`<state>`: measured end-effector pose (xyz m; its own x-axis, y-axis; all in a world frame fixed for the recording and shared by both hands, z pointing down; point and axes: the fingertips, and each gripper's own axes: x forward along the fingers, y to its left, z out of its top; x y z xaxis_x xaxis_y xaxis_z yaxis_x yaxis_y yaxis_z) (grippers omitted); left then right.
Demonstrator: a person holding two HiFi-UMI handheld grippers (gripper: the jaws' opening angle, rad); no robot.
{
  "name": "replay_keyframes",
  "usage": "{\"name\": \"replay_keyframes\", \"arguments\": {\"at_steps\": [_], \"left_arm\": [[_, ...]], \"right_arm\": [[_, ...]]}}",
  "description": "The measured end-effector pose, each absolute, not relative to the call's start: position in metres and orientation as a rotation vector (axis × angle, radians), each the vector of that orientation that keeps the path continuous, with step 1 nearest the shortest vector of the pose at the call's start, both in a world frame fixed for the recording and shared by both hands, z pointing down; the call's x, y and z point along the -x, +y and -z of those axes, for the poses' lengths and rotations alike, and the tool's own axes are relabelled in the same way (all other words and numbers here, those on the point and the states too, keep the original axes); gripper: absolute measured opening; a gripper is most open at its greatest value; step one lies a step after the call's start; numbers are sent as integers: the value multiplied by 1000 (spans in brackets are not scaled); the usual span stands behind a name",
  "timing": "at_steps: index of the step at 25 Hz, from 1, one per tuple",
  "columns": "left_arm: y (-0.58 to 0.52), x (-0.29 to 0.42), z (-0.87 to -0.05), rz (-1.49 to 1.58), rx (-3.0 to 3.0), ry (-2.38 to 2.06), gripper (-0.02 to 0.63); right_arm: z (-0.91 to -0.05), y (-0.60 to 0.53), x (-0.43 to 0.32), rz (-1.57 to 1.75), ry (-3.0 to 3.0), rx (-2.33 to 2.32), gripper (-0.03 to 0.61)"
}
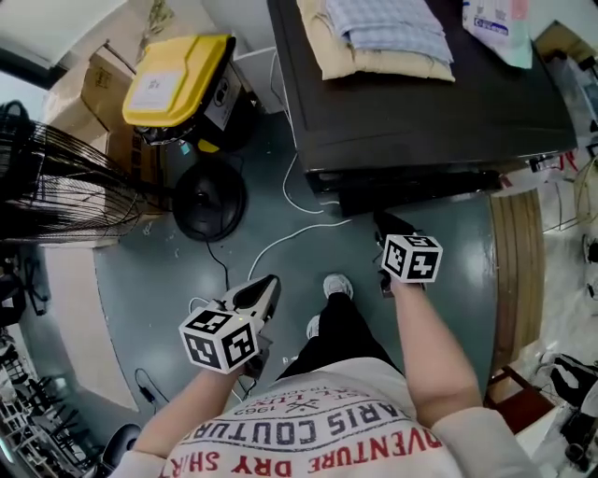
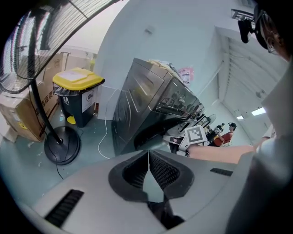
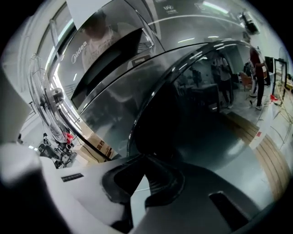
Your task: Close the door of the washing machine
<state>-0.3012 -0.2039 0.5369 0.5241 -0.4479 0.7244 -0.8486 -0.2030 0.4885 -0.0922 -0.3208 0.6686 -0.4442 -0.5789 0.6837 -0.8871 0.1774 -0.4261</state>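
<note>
Right gripper [image 3: 146, 157], jaws together and empty, has its tips close up to the dark glass door [image 3: 206, 105]. The door stands slightly ajar on the washer [image 1: 420, 103] front. Left gripper [image 2: 148, 153], also closed and empty, hovers well apart over the floor [image 1: 168, 271].

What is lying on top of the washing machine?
A blue checked cloth lies folded on a cream cloth, plus a white packet. Anything beneath them is covered.
</note>
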Motion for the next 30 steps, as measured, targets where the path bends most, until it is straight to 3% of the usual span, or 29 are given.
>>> {"name": "replay_keyframes", "arguments": {"at_steps": [6,15,30], "left_arm": [[-212,290,-520,-494,-1891,-1061,34],[-199,285,-476,-434,-1997,-1039,34],[-161,265,-317,-225,-2341,-952,34]], "right_arm": [[-640,-322,91,-1185,-2170,-1259,21],[-513,-274,108,-1140,-2430,-1123,21],[-275,-174,145,-552,-2773,-1059,21]]}}
